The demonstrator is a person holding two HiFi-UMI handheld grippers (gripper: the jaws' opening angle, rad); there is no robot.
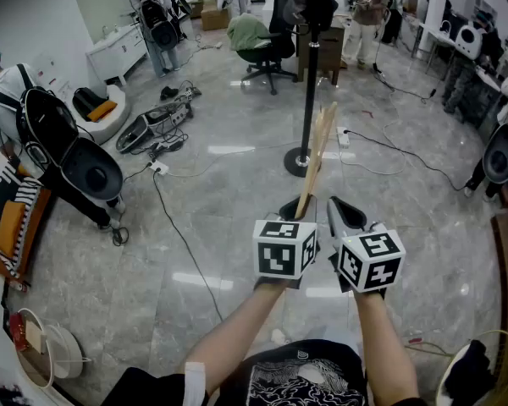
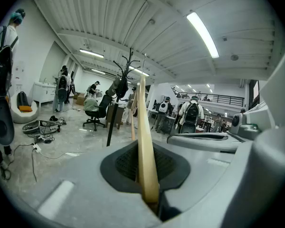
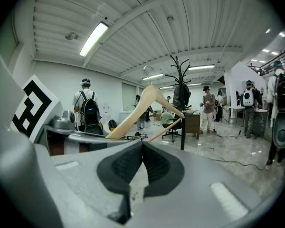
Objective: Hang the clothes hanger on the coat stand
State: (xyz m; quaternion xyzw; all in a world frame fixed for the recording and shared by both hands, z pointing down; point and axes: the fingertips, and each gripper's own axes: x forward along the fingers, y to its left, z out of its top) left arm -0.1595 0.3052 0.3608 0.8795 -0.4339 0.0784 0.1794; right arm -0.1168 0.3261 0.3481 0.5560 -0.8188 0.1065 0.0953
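Currently we hold the wooden clothes hanger [image 1: 316,155] in the left gripper [image 1: 295,210]. Its jaws are clamped tight on the lower end of one shoulder arm, so the rest rises forward and up, clear of the floor. We judge the low grip is meant to leave the top free for the black coat stand [image 1: 311,83], which is well ahead on its round base with something dark already draped near its branching top.

Right gripper [image 1: 339,210]: just beside the left, jaws closed together on nothing. It takes no share of the load; probably kept near to steady or guide.

Hanger's look: pale, unpainted wood. The left gripper view has it edge-on, a narrow strip [image 2: 143,141] running up between the pads. The right gripper view shows its side [image 3: 142,106]: curved shoulder, thin crossbar beneath. The hook at its top is too faint to read clearly.

Hanging not yet done; hanger and stand are well apart.
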